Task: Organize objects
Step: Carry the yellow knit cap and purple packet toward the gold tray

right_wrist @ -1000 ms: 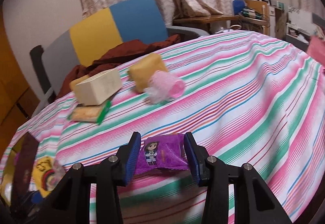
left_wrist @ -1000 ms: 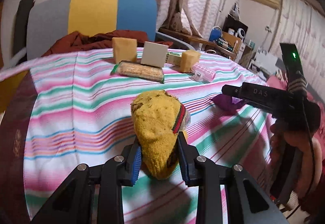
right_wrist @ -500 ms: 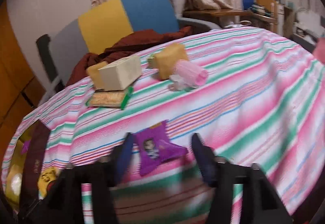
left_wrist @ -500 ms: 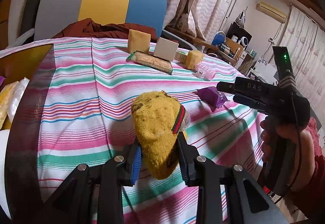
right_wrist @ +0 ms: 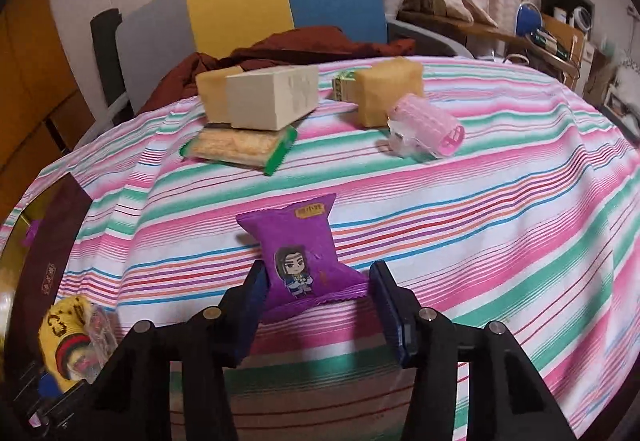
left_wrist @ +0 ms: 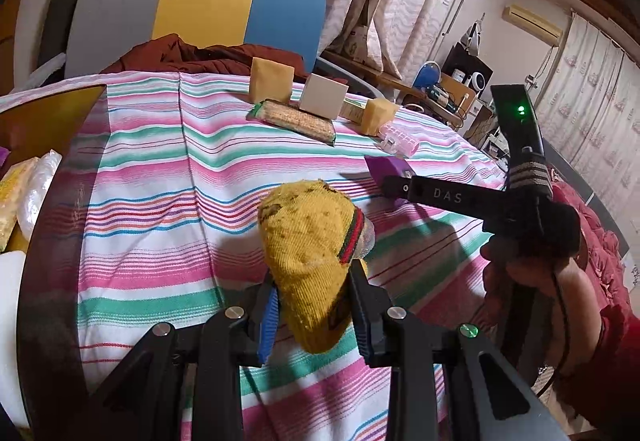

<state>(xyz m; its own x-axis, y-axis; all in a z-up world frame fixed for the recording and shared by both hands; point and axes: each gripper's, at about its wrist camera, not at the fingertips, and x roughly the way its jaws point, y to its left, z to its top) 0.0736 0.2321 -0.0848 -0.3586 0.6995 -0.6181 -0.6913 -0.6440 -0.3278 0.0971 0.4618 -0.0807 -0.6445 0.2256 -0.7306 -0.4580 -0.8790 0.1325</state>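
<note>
My left gripper is shut on a yellow knit sock with a red-green band, held above the striped tablecloth. The sock also shows at the lower left of the right wrist view. My right gripper is open, its jaws on either side of a purple snack packet that lies on the cloth. The left finger touches the packet's edge; the right finger stands apart from it. In the left wrist view the right gripper partly hides the packet.
At the far side lie a cracker pack, a white box, two yellow sponge blocks, and a pink roller case. A dark box with bagged items stands at the left. A chair with brown cloth is behind.
The right gripper opened wider and the purple packet now lies between its jaws with its printed face turned up. The left gripper drew back toward the left, still holding the sock.
</note>
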